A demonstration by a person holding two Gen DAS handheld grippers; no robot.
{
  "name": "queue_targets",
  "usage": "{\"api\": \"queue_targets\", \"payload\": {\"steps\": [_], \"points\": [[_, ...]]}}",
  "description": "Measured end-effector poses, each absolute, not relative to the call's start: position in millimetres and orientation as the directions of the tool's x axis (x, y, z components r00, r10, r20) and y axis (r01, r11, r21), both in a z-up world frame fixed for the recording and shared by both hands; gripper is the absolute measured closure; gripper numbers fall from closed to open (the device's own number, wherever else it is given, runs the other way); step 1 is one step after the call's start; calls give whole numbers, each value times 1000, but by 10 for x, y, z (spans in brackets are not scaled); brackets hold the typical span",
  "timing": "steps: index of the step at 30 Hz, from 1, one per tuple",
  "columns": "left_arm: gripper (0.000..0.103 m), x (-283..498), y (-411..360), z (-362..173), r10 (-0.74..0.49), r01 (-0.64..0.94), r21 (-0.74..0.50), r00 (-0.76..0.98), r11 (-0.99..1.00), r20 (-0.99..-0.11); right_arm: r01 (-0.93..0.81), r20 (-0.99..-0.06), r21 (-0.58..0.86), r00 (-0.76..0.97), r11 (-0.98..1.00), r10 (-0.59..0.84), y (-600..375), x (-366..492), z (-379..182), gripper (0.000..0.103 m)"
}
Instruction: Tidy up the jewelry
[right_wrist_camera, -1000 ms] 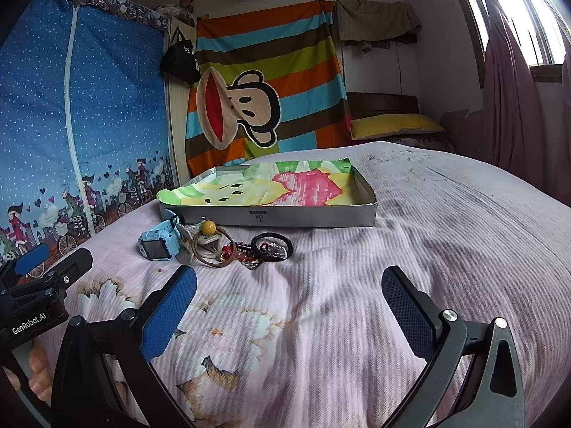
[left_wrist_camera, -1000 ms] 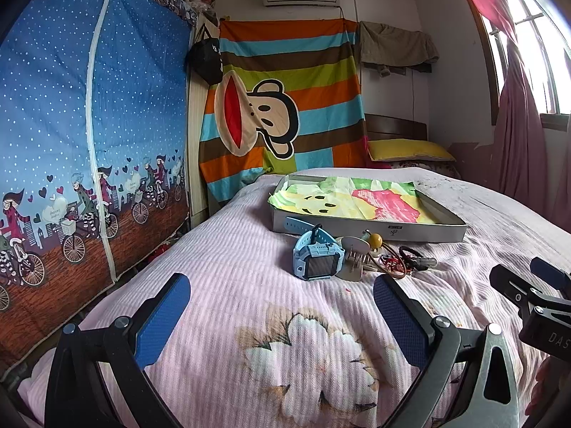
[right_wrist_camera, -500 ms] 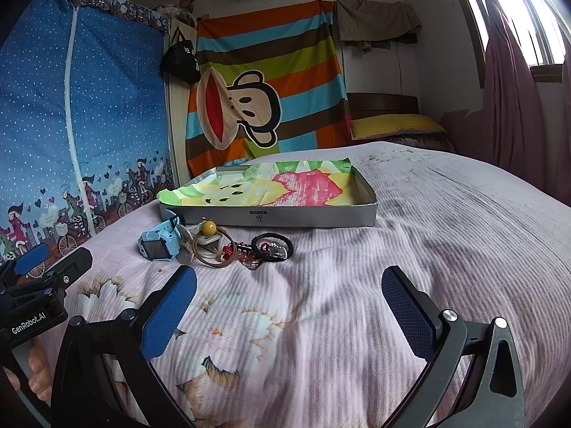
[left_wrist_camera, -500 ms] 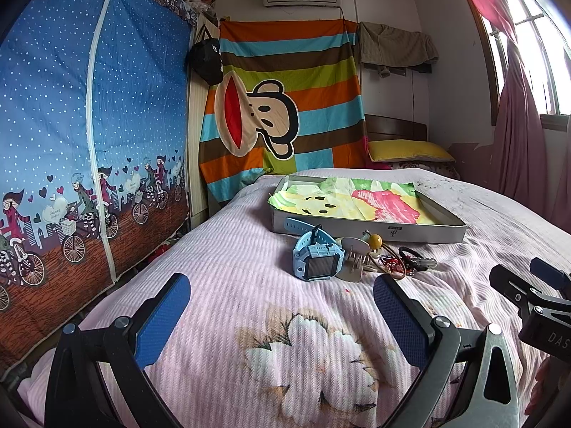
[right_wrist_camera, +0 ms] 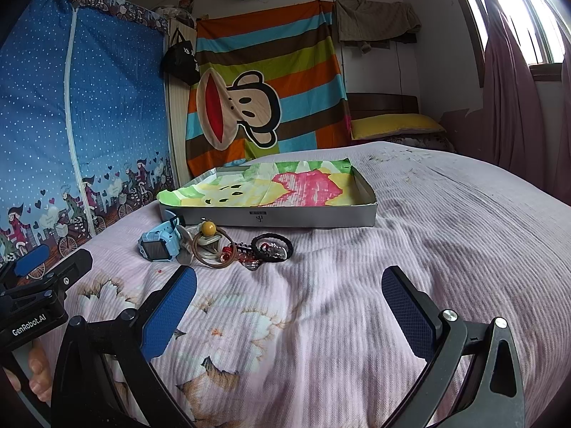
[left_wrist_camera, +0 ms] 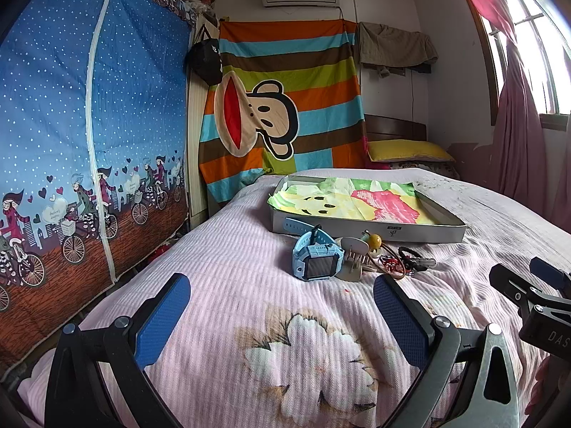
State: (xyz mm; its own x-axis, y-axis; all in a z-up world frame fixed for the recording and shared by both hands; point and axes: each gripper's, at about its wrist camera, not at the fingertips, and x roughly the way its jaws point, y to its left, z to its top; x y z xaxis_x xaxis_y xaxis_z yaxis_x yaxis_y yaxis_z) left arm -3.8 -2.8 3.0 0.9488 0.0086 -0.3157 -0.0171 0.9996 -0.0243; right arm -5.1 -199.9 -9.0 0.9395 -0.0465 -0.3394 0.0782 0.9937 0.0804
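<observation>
A small heap of jewelry lies on the pink bedspread in front of a shallow grey box lined with bright paper. The heap holds a light blue watch, a hair tie with a yellow bead, a brown ring, red beads and a black bracelet. My left gripper is open and empty, short of the heap. My right gripper is open and empty, short of the heap too. Each gripper shows at the edge of the other's view.
The bed fills both views. A blue fabric wardrobe stands along the left edge. A striped monkey cloth hangs behind the bed's head, with a yellow pillow and a window with pink curtains at the right.
</observation>
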Motion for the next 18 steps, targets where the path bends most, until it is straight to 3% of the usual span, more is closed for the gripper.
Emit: {"api": "queue_targets", "payload": {"steps": [18], "points": [[0,20,18,51,3,-14,-30,945,999,-326,67,-348,76,937,995,-36,-1996,12,-121,1]]}}
